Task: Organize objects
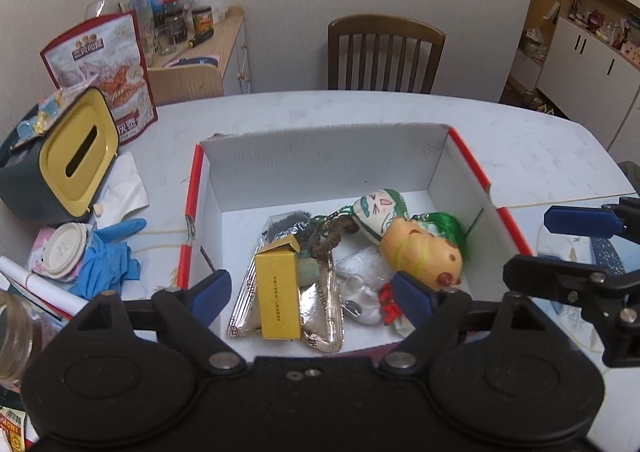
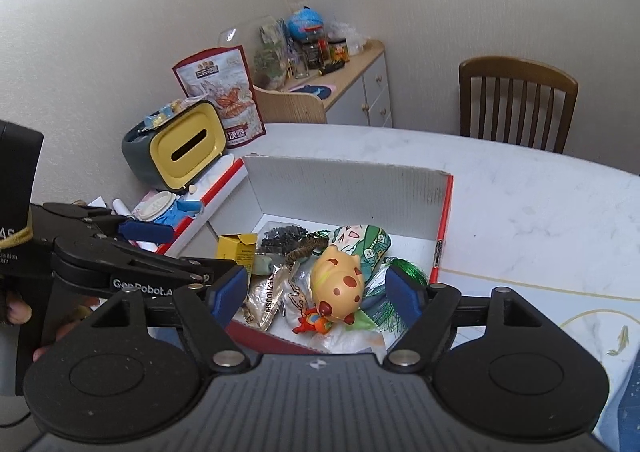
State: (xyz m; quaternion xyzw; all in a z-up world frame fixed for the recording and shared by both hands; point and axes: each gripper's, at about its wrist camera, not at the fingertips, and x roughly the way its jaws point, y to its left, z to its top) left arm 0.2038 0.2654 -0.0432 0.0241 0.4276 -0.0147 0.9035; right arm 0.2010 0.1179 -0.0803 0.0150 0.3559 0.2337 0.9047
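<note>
**Both grippers spread above the filled box**

Left wrist view: the left gripper (image 1: 310, 294) hangs with its blue pads spread wide and holding nothing, above the near end of a red-edged cardboard box (image 1: 328, 156) on the white table (image 1: 520, 140). Inside the box lie a yellow carton (image 1: 277, 294), a silver foil pouch (image 1: 320, 316), an orange spotted toy (image 1: 424, 256) and a green-and-white plush (image 1: 378, 212). A yellow-faced tissue holder (image 1: 76, 156) and blue gloves (image 1: 108, 264) sit left of the box.

Right wrist view: the right gripper (image 2: 316, 290) is likewise spread and empty, directly over the orange spotted toy (image 2: 336, 284). The left gripper (image 2: 148, 230) reaches in from the left near the box's (image 2: 344, 180) rim.
</note>
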